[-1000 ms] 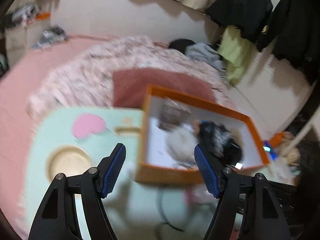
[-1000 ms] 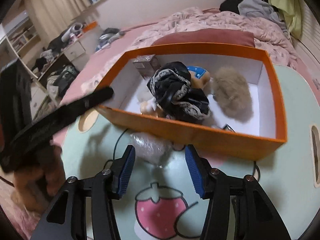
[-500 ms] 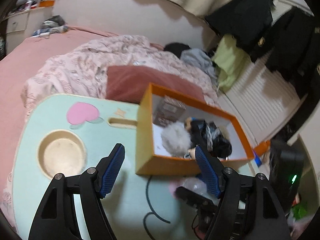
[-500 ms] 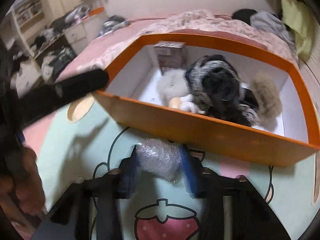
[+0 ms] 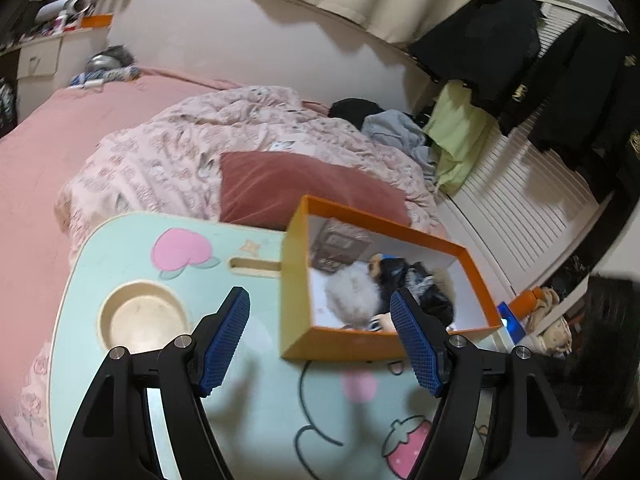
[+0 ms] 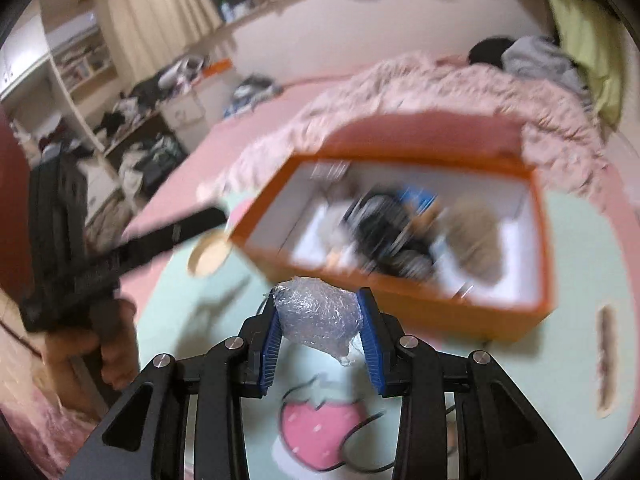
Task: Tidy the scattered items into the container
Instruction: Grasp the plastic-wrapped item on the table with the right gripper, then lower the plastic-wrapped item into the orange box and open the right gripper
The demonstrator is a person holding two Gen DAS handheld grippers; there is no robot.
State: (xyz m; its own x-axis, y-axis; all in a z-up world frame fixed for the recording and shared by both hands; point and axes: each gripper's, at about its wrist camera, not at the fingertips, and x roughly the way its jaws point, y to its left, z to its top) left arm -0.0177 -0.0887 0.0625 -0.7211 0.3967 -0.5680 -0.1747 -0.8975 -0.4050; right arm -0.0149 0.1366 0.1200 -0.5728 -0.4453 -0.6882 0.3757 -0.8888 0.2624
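An orange box (image 5: pixel 294 280) (image 6: pixel 536 248) stands on the mint lap table (image 5: pixel 132 260) (image 6: pixel 580 364). It holds a white fluffy ball (image 5: pixel 352 294), a black patterned cloth (image 5: pixel 420 284) (image 6: pixel 384 220), a tan fluffy ball (image 6: pixel 476 244) and a small brown box (image 5: pixel 334 242). My right gripper (image 6: pixel 318 330) is shut on a crumpled clear plastic bundle (image 6: pixel 316 314), lifted above the table in front of the box. My left gripper (image 5: pixel 326 340) is open and empty, above the table left of the box's near corner.
A round cup recess (image 5: pixel 142 320) and a slot (image 5: pixel 254 266) are in the table's left part. A bed with a pink quilt (image 5: pixel 192 148) and a red pillow (image 5: pixel 288 184) lies behind. The left gripper's black body (image 6: pixel 120 256) shows in the right wrist view.
My right gripper closed on the plastic bundle and lifted it off the table toward the box. My left gripper drew back and stayed open.
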